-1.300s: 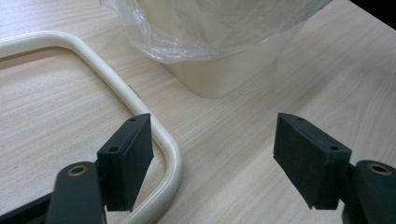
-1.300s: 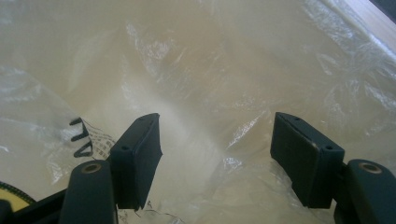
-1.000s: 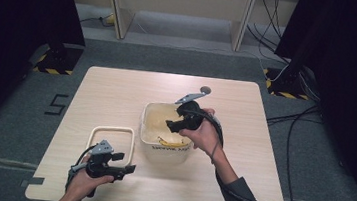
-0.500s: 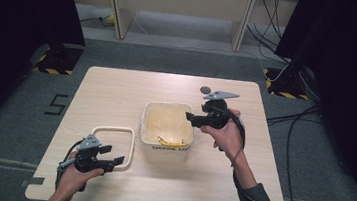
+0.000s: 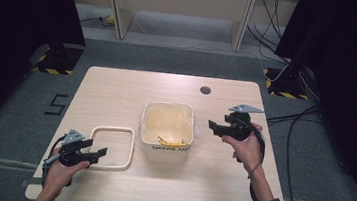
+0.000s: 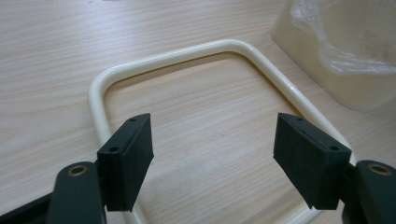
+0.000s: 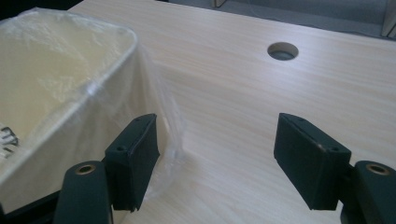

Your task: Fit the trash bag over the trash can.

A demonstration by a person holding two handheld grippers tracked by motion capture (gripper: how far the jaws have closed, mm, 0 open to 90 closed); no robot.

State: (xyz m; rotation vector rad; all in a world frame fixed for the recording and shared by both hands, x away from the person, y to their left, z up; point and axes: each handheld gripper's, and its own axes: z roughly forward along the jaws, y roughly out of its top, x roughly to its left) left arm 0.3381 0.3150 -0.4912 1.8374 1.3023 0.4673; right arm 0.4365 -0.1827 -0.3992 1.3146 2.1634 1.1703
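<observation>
A cream bin (image 5: 168, 125) lined with a clear plastic bag (image 7: 56, 84) stands mid-table, something yellow (image 5: 172, 142) lying inside it. A cream square ring (image 5: 111, 147) lies flat to its left. My left gripper (image 5: 94, 154) hovers open over the ring's near-left side; the ring (image 6: 187, 56) shows between its jaws. My right gripper (image 5: 215, 128) is open just right of the bin, its left jaw close to the bag's overhang, nothing between the jaws.
A round cable hole (image 5: 205, 90) sits in the table (image 5: 117, 89) at the back right. Cables (image 5: 295, 118) trail on the floor to the right, and black curtains flank both sides.
My right gripper has left the bin's rim, swung right and come down beside the bin. My left gripper has shifted slightly left and nearer the table's front edge.
</observation>
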